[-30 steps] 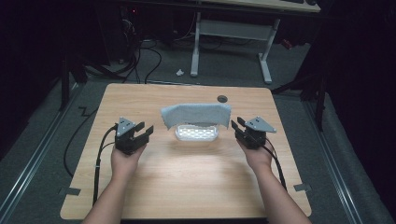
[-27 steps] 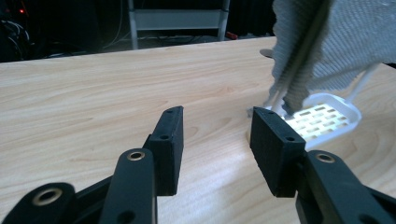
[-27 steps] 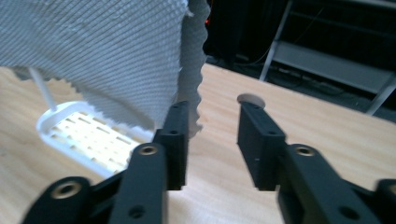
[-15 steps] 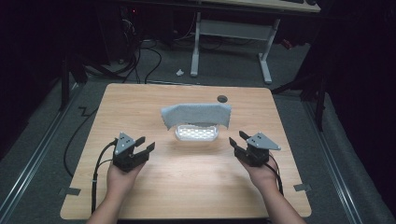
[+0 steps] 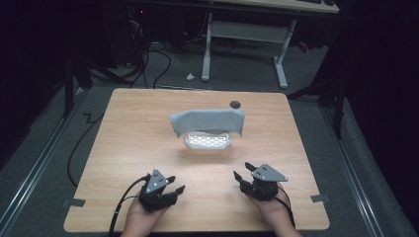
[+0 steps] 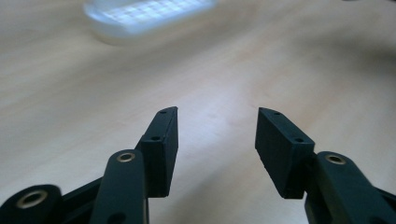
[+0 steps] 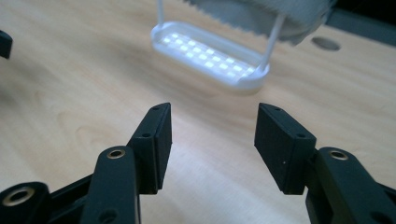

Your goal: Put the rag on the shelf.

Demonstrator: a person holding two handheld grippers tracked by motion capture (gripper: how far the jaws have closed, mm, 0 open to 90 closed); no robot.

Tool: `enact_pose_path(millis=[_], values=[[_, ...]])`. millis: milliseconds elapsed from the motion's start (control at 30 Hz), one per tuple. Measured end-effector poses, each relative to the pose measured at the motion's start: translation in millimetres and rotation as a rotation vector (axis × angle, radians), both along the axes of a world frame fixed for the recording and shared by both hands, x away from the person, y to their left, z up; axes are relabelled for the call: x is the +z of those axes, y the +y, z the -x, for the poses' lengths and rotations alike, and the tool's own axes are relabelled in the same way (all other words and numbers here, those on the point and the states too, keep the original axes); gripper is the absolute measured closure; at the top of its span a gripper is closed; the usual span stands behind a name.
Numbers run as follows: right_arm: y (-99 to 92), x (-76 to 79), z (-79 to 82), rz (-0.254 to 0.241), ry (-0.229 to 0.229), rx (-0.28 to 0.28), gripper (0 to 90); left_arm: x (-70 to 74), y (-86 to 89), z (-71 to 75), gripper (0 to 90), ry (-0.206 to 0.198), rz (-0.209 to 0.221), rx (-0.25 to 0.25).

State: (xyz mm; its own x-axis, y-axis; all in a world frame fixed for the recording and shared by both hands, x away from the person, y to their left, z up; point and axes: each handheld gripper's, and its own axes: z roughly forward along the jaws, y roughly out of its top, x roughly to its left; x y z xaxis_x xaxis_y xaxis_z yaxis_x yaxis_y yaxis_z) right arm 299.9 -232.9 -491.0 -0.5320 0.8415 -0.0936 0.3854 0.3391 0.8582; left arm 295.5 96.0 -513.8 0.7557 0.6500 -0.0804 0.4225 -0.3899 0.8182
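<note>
Grey towel (image 5: 207, 120) – white rack (image 5: 207, 142) – pale wood table (image 5: 123, 148).

L gripper (image 5: 167, 186), R gripper (image 5: 245, 174), jaws wide, empty

Dark room, grey carpet (image 5: 44, 148), white-legged desk (image 5: 247, 34) behind (cables (image 5: 158, 59) underneath).

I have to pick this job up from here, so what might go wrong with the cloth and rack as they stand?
The grey cloth hangs over a light white rack on thin posts; a tug from one side may tip it or drag it across the table. The cloth's left corner droops lower, so it might slide off that way. Both the left gripper and right gripper are open, empty and well short of it.
</note>
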Motion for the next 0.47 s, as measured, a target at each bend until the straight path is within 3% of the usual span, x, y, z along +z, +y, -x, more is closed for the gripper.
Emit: enact_pose_path(millis=[100, 167, 233, 267, 467], values=[[5.0, -5.3, 9.7, 0.019, 0.022, 0.003, 46.4, -4.3, -5.9, 11.8, 48.2, 0.027, 0.005, -0.027], [7.3, -14.0, 22.5, 0.033, 0.016, -0.007, 46.0, -8.7, -10.8, 17.1, 47.5, 0.083, 0.005, -0.052], [6.3, -22.6, 31.6, 0.040, 0.018, -0.012, 47.3, -8.4, -12.0, 18.4, 47.5, 0.071, -0.006, -0.053], [5.8, -22.9, 32.4, 0.040, 0.043, -0.008, 45.9, -7.7, -12.0, 18.4, 47.5, 0.066, -0.005, -0.053], [3.7, -26.2, 31.9, 0.040, 0.051, -0.023, 46.2, -8.6, -10.3, 16.1, 47.0, 0.065, -0.013, -0.046]])
